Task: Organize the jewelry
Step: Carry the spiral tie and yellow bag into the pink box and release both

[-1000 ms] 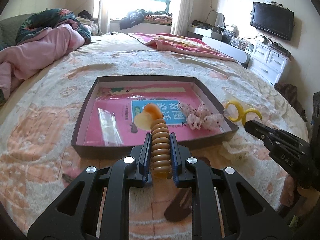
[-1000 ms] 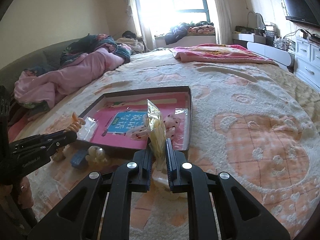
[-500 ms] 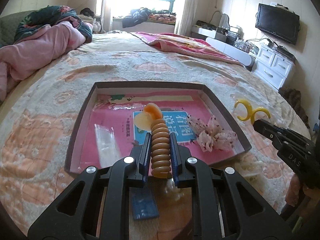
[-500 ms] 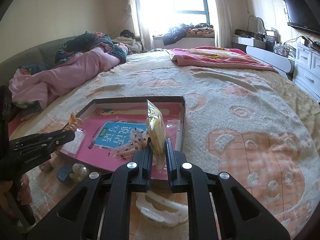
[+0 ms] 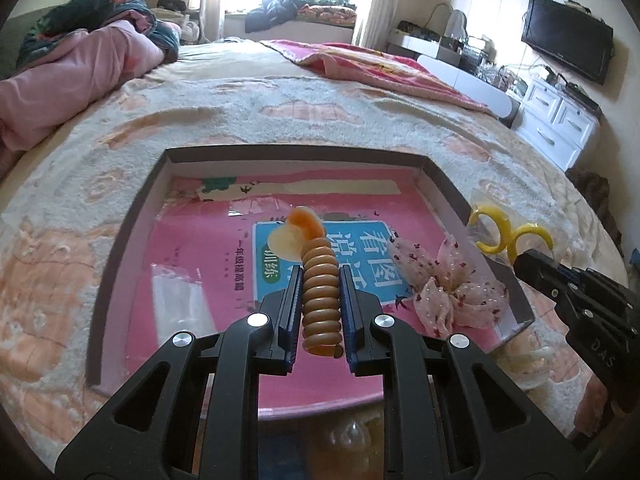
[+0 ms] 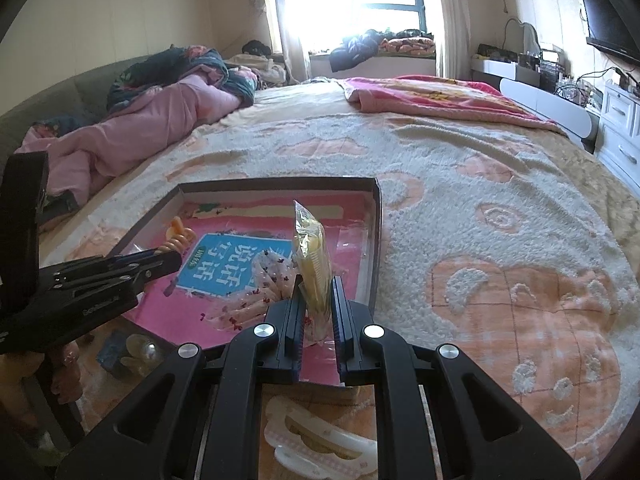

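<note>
A shallow brown box [image 5: 136,216] with a pink book lining its bottom lies on the bed, and shows in the right wrist view [image 6: 376,216] too. My left gripper [image 5: 320,280] is shut on an amber spiral hair tie [image 5: 320,292], held over the box. My right gripper [image 6: 316,292] is shut on a clear packet with a yellow hair clip [image 6: 312,256], over the box's near right corner. A pink floral bow [image 5: 452,296] and a clear plastic bag [image 5: 180,300] lie in the box.
A white hair clip [image 6: 320,440] lies on the blanket under my right gripper. A small blue box [image 6: 114,354] and a clear bauble [image 6: 142,350] lie near the box's front left. Pink bedding [image 5: 60,76] is heaped far left. White drawers [image 5: 560,120] stand right.
Both grippers have moved forward with their loads, from in front of the box to over it. The box looms larger in both views.
</note>
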A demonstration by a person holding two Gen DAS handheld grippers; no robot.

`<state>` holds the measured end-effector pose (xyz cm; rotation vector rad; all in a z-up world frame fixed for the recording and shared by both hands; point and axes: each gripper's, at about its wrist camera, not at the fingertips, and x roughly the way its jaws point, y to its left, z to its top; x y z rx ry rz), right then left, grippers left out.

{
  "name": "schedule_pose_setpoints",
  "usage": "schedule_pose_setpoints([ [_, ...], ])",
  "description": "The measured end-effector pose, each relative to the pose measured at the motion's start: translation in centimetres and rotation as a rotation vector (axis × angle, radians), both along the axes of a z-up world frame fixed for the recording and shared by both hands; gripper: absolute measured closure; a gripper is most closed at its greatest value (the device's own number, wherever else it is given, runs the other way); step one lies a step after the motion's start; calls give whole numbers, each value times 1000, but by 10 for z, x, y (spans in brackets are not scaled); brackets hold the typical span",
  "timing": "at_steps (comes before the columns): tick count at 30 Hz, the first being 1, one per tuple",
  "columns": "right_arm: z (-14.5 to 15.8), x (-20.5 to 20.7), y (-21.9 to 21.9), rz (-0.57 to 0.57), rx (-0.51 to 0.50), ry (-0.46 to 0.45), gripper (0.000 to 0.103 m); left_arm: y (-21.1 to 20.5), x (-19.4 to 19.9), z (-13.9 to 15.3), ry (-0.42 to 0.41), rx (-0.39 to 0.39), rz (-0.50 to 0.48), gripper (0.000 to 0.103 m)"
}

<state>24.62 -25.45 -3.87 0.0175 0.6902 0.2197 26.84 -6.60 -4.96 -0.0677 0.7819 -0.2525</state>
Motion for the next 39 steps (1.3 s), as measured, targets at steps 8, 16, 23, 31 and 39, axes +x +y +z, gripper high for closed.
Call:
schedule_pose_setpoints([
  [8, -8, 20, 1, -8, -38, 21, 91, -7, 10, -13, 51, -6, -8, 92],
  [16, -20, 31, 6, 15, -70, 60, 91, -11, 14, -19, 72, -1, -20, 92],
  [23, -24, 30, 6, 14, -55, 75, 90, -11, 10, -18, 69, -11, -20, 92],
  [31, -24, 28, 4, 23, -30, 81, 85, -4, 3, -13, 59, -23, -3, 86],
  [39, -22, 20, 6, 35, 13, 95, 68, 5, -5, -8, 44, -41, 18, 81],
])
